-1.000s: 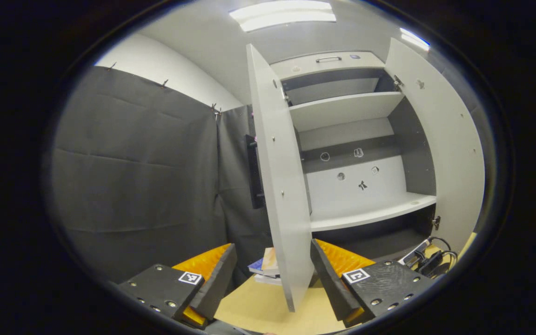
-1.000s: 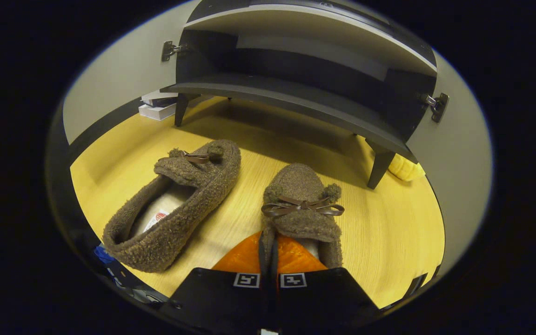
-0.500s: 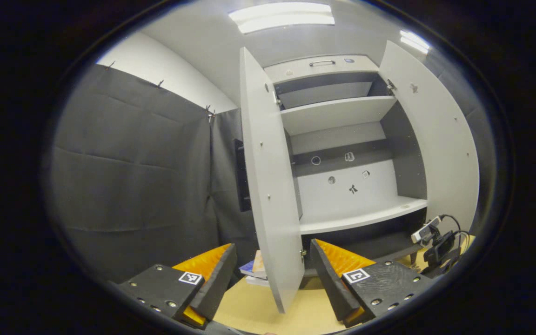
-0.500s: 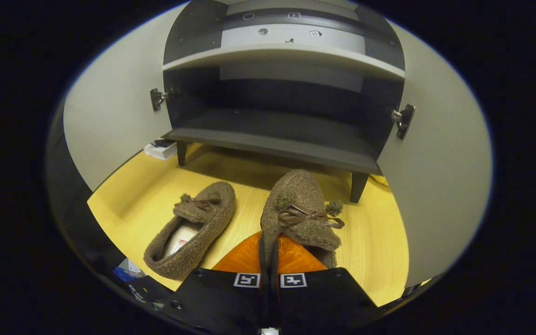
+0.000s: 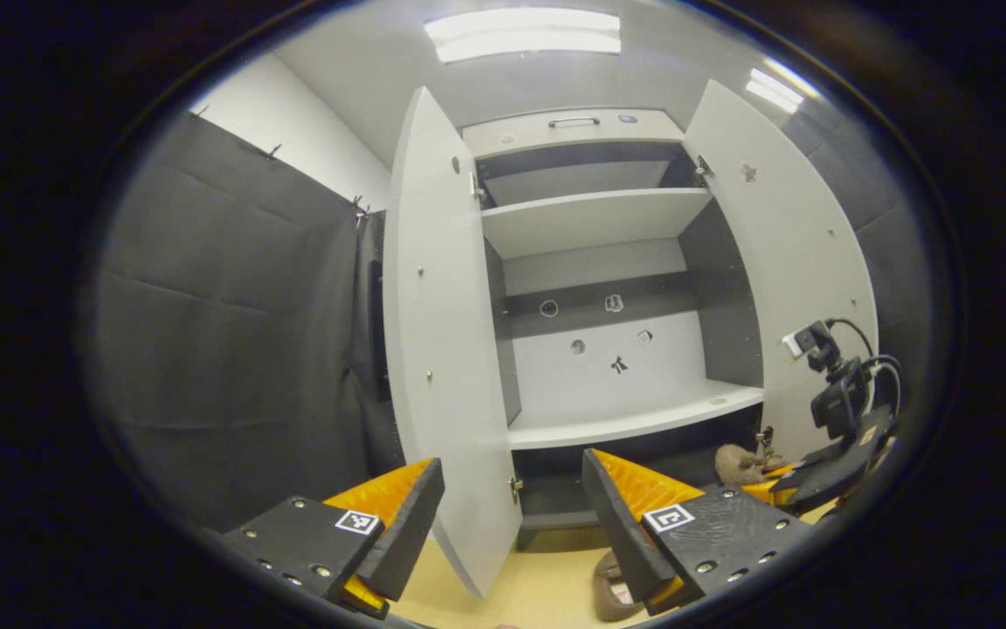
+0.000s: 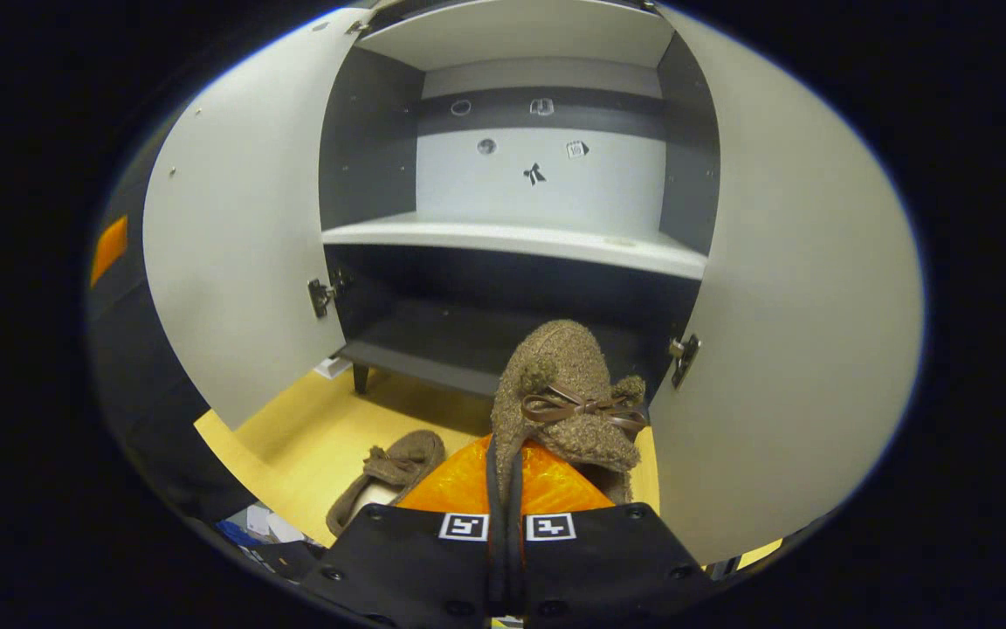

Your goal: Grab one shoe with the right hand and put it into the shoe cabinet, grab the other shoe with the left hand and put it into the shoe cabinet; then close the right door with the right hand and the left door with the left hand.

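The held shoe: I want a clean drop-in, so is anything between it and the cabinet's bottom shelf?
Nothing visible. The shoe in the right gripper faces the bare bottom shelf, both doors swung wide.

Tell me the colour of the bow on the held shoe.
Dark brown bow, on a lighter brown fuzzy shoe; clearest in the right gripper view.

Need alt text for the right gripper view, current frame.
The right gripper, closed on the heel of a fuzzy brown slipper, holds it up before the open shoe cabinet, toe toward the dark bottom compartment. The other slipper lies on the yellow floor below; both doors stand open.
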A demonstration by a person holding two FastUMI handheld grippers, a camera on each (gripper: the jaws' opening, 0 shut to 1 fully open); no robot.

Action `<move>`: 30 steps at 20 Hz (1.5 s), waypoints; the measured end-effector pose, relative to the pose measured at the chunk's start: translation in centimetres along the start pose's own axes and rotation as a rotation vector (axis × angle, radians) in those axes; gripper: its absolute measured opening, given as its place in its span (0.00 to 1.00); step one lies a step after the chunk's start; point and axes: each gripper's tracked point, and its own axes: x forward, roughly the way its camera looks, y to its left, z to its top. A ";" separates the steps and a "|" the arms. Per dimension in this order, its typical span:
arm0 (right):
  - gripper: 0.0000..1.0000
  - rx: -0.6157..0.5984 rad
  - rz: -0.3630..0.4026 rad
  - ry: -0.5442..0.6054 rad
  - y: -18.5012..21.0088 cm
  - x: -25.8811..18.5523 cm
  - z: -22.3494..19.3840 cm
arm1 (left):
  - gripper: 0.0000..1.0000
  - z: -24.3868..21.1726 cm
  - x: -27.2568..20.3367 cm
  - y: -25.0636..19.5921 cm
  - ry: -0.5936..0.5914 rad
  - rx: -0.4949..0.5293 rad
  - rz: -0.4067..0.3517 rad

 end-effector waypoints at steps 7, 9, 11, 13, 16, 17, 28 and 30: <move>0.02 -0.044 -0.001 -0.197 -0.2 -0.8 10.9 | 0.93 -1.1 1.7 -1.1 0.002 -0.018 -0.042; 0.00 -0.061 -0.018 -0.238 -0.3 -0.1 13.6 | 0.93 -1.2 2.5 -1.0 0.004 -0.026 -0.045; 0.00 -0.065 -0.028 -0.260 -0.5 1.0 15.8 | 0.93 -1.7 3.2 -0.9 0.011 -0.039 -0.049; 0.02 -0.064 -0.034 -0.274 -0.8 2.2 17.7 | 0.93 -2.3 3.8 -1.0 0.020 -0.053 -0.056; 0.02 -0.074 -0.062 -0.296 -1.5 4.3 20.7 | 0.93 -2.9 4.6 -1.3 0.027 -0.063 -0.070; 0.01 -0.074 -0.073 -0.296 -1.8 5.2 21.6 | 0.93 -3.2 4.9 -1.5 0.029 -0.065 -0.078; 0.02 -0.074 -0.163 -0.170 -4.8 15.8 25.5 | 0.93 -5.2 6.5 -2.1 0.050 -0.084 -0.124; 0.07 -0.057 -0.174 -0.149 -5.0 17.3 25.0 | 0.93 -5.7 6.8 -1.7 0.056 -0.081 -0.123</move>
